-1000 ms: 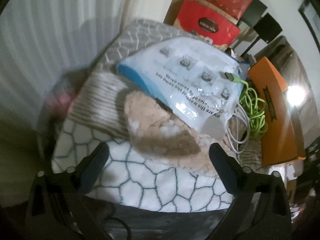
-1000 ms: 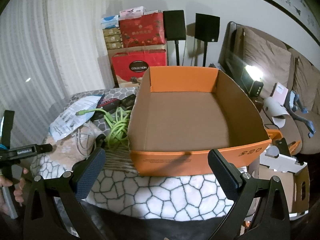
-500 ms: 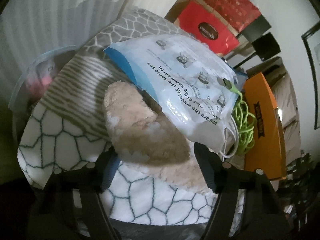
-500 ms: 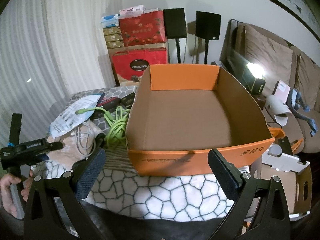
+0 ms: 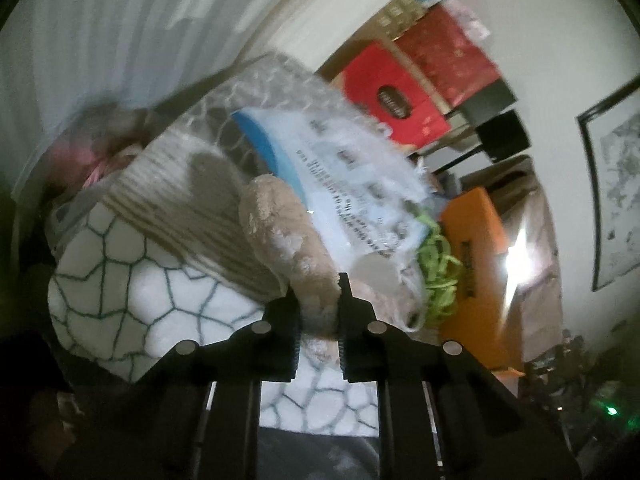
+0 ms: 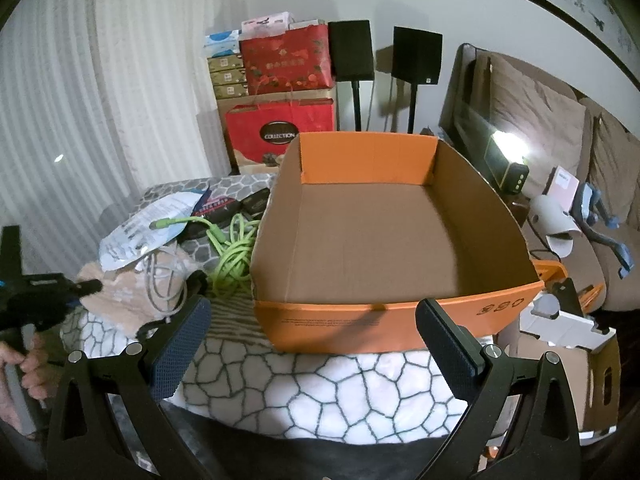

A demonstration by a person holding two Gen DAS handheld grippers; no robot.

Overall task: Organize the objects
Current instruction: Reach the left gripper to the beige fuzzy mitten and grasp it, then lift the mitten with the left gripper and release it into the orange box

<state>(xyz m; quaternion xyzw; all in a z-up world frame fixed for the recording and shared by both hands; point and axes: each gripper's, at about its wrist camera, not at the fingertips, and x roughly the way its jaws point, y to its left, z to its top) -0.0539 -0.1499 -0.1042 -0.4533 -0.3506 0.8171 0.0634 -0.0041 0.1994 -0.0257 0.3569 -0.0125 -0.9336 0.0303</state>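
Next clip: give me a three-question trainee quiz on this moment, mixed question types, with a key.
1. True or false: the left tool is clamped on the tan fuzzy slipper.
2. Multiple choice: what is inside the orange box? A) the green cable B) the plastic bag C) nothing visible
3. Short answer: how do the right tool's jaws stand, and is anything between them?

Key
1. True. Its jaws have just been closing and now pinch the slipper's near end.
2. C. The green cable and the printed plastic bag lie on the blanket beside the box.
3. Wide open, nothing between them.
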